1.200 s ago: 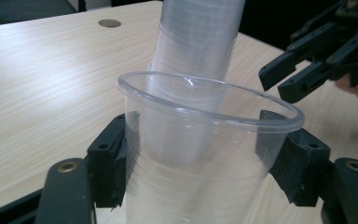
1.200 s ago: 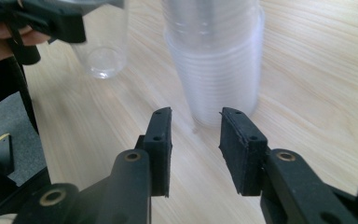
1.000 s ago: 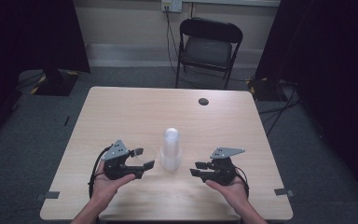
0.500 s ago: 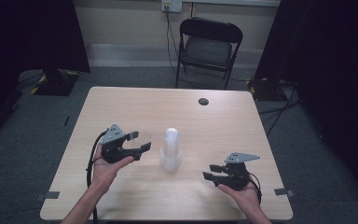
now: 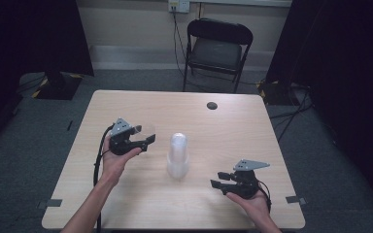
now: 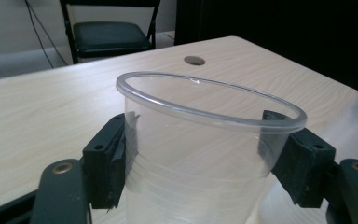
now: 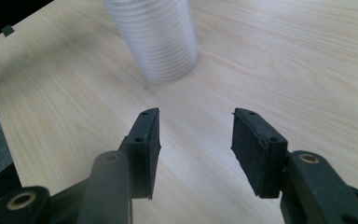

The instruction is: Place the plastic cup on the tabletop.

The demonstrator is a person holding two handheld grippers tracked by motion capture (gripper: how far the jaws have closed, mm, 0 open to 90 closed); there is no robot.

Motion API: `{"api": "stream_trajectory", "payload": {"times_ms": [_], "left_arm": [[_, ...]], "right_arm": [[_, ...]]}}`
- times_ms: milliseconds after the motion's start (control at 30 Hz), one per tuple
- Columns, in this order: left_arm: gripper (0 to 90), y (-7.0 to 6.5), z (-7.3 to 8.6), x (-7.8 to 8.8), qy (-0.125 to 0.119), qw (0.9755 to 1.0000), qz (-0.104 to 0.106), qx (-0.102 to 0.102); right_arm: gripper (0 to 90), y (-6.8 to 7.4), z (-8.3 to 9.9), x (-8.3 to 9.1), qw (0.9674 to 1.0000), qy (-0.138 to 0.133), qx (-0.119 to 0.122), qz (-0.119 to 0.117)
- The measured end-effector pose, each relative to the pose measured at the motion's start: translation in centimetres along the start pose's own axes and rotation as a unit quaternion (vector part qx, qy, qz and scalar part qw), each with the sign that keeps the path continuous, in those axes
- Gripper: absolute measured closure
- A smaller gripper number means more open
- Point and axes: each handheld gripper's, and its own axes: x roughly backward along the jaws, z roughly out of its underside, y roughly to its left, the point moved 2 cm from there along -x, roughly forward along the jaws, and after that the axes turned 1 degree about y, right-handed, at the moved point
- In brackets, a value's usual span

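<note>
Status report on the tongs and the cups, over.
Left tongs hold one clear cup, jaws just eased wider. Right tongs open, nothing between them. Cup stack upright mid-table. No obstruction.

Two black grippers (image 5: pixel 150 139) (image 5: pixel 214 180): grey three-cornered top plates, brass-ringed screws, black trailing cables.

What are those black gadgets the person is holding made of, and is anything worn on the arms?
Each is a black hand-held gripper, left gripper and right gripper, with two blocky jaws faced by flat black pads, brass-coloured pivot pins, a grey three-cornered plate on top, and a trailing black cable. The forearms are bare, with no sleeves visible.
</note>
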Motion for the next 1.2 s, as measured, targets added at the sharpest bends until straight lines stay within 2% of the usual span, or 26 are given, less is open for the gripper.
{"api": "stream_trajectory", "payload": {"times_ms": [300, 467, 600, 800, 867, 1000, 1067, 1200], "left_arm": [[27.7, 1.6, 1.2, -2.2, 0.009, 0.9997, -0.015, 0.018], [27.1, 2.0, 1.8, -3.1, 0.023, 0.9993, -0.026, 0.014], [26.4, 2.4, 2.0, -3.3, 0.026, 0.999, -0.03, 0.019], [26.0, 2.6, 2.5, -3.3, 0.042, 0.9986, -0.03, 0.009], [23.2, 2.7, 2.6, -3.3, 0.04, 0.9985, -0.032, 0.019], [21.6, 2.7, 2.9, -3.2, 0.051, 0.9981, -0.034, 0.008], [20.1, 2.8, 3.0, -3.2, 0.052, 0.998, -0.031, 0.017], [17.4, 2.9, 3.5, -3.1, 0.064, 0.9973, -0.032, 0.014]], "right_arm": [[53.0, 0.0, 0.0, -0.4, 0.9999, 0.005, -0.002, -0.009], [53.8, 0.0, 0.1, -0.4, 0.9999, 0.006, -0.004, -0.009], [53.8, 0.0, 0.1, -0.4, 0.9999, 0.004, -0.003, -0.009], [53.8, 0.0, 0.1, -0.4, 0.9999, 0.004, -0.003, -0.01], [54.1, 0.1, 0.1, -0.4, 0.9999, 0.004, -0.004, -0.01], [54.3, 0.1, 0.1, -0.4, 0.9999, 0.003, -0.002, -0.011], [54.3, 0.1, 0.1, -0.5, 0.9999, 0.004, -0.003, -0.011], [54.3, 0.2, 0.1, -0.5, 0.9999, 0.005, -0.001, -0.012]]}}
